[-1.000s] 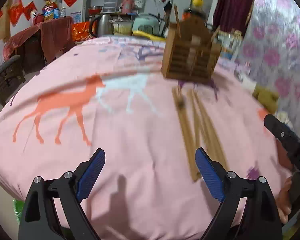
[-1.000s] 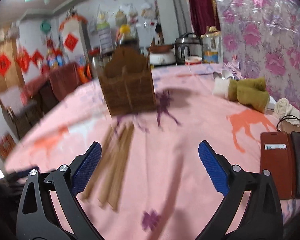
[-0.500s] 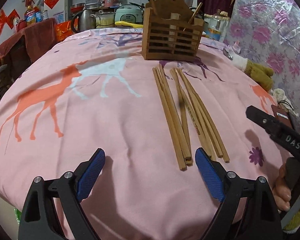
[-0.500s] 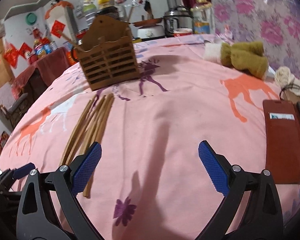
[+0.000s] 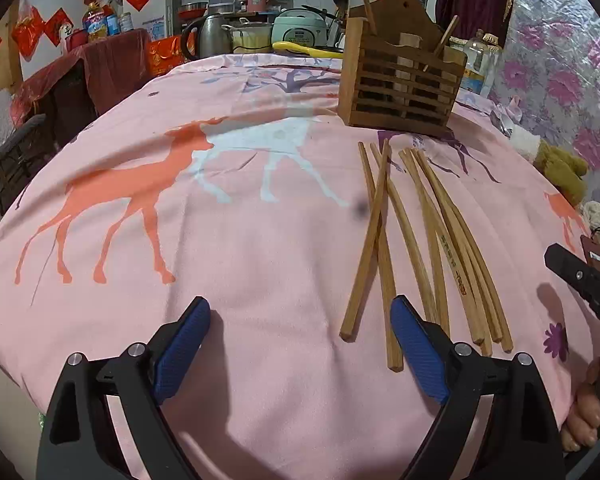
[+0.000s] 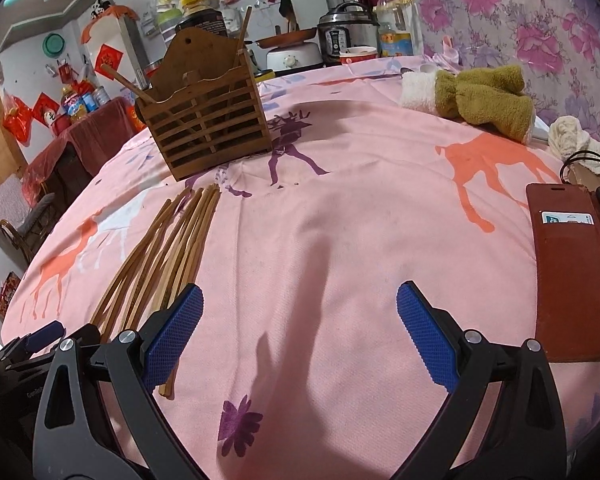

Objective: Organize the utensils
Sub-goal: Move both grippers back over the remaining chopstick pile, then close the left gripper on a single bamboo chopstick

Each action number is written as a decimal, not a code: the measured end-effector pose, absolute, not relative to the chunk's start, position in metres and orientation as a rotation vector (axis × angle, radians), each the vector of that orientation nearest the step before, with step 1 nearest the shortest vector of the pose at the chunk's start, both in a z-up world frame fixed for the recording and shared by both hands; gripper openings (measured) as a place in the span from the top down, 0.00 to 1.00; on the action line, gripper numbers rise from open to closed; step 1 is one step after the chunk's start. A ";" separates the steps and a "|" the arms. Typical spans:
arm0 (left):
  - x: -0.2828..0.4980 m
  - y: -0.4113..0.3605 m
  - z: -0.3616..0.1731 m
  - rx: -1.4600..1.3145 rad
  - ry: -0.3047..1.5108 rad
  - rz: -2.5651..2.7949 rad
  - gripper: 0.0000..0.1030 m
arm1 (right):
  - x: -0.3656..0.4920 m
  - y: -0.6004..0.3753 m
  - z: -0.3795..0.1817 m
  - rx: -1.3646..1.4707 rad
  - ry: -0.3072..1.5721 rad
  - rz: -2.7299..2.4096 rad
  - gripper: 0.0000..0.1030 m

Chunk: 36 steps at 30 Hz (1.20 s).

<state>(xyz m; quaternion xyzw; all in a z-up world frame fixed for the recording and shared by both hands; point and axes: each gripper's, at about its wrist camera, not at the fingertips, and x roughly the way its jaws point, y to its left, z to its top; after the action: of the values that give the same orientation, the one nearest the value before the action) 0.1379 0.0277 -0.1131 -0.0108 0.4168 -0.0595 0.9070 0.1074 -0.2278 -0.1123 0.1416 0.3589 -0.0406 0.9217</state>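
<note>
Several wooden chopsticks (image 5: pixel 416 240) lie loose on the pink cloth, in front of a slatted wooden utensil holder (image 5: pixel 400 80) that has a few sticks standing in it. My left gripper (image 5: pixel 300 344) is open and empty just above the cloth, its right finger beside the near ends of the chopsticks. In the right wrist view the chopsticks (image 6: pixel 168 256) lie at the left and the holder (image 6: pixel 208 128) stands behind them. My right gripper (image 6: pixel 298 336) is open and empty over bare cloth, to the right of the chopsticks.
A brown phone case (image 6: pixel 572 280) lies at the right edge of the table. A rolled green and white towel (image 6: pixel 472 98) lies at the back right. Pots, a kettle (image 5: pixel 210 40) and bottles stand behind the table. A chair (image 5: pixel 8 152) stands at the left.
Both grippers have moved forward and settled closer to the chopsticks and holder. The views were blurred a second ago and are steady now. Both grippers stay open.
</note>
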 end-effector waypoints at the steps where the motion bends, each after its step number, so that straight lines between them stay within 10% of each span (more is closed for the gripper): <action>1: 0.138 0.027 -0.113 -0.018 0.858 -0.122 0.13 | 0.108 -0.228 -0.112 0.291 0.737 -0.083 0.09; 5: 0.137 0.028 -0.113 -0.020 0.853 -0.130 0.13 | 0.108 -0.228 -0.113 0.291 0.739 -0.082 0.09; 12: 0.129 0.018 -0.110 -0.008 0.822 -0.213 0.53 | 0.108 -0.228 -0.113 0.291 0.738 -0.081 0.09; 23: 0.132 0.021 -0.112 -0.010 0.822 -0.187 0.61 | 0.108 -0.227 -0.113 0.290 0.738 -0.080 0.09; 27: 0.129 0.011 -0.113 0.044 0.810 -0.190 0.89 | 0.109 -0.225 -0.114 0.285 0.737 -0.077 0.09; 36: 0.137 0.038 -0.113 -0.047 0.822 -0.130 0.94 | 0.108 -0.225 -0.113 0.284 0.734 -0.075 0.09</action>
<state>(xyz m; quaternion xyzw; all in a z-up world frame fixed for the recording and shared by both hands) 0.1370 0.0384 -0.1129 -0.0227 0.3992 -0.0633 0.9144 0.1078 -0.2254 -0.1133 0.1384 0.3575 -0.0364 0.9229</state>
